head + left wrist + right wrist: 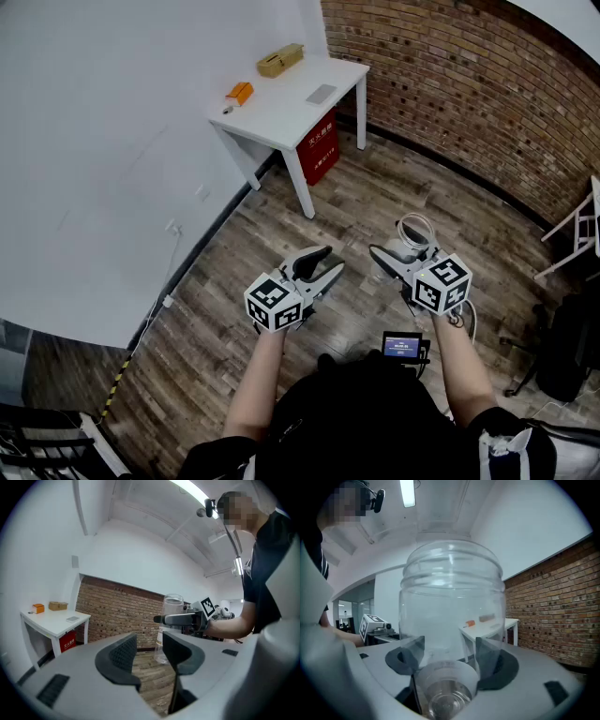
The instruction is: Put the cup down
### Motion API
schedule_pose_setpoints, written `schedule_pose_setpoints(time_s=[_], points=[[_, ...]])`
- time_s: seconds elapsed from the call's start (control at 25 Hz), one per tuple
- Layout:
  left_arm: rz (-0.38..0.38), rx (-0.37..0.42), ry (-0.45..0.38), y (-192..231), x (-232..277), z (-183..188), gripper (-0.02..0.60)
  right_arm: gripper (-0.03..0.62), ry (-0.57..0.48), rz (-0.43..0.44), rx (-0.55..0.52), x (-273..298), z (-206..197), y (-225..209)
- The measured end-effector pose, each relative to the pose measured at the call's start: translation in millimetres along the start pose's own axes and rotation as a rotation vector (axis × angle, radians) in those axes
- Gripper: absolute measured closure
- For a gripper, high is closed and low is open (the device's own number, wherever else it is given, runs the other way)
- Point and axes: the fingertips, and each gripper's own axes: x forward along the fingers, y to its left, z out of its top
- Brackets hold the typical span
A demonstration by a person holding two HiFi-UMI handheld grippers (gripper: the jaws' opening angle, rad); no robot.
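Observation:
A clear plastic cup (452, 616) fills the right gripper view, held between the pads of my right gripper (450, 656), which press on both its sides. In the head view the cup (413, 233) is in the air above the wooden floor, in front of my right gripper (394, 261). In the left gripper view the cup (171, 620) stands upright in the right gripper's fingers (176, 619). My left gripper (317, 267) is beside it, to the left. Its jaws (150, 656) stand apart with nothing between them.
A white table (300, 117) stands by the wall and carries a tan box (280, 60), an orange item (240, 92) and a grey pad (322, 94). A red box (319, 145) sits under it. A brick wall (450, 66) and a white frame (581, 230) border the right.

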Motion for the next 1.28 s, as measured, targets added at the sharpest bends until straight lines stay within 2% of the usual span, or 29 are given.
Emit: schedule_pose_setpoints(time_s=[0.36,0.72,1.28], points=[[-0.003,0.006,0.011,-1.0,-1.4,-1.9,0.403,0.238,0.002,0.020,-0.012,3.5,-0.7,7.9],[-0.025,-0.014,0.004,-3.4,-4.1,-4.3,0.405,0.237,-0.011,0.028,0.031,2.1,-3.2,11.8],[-0.004,-0.016,0.012,-3.4,0.9,-9.1,0.431,0.237,-0.011,-0.006,0.053,-9.3,-8.0,0.8]])
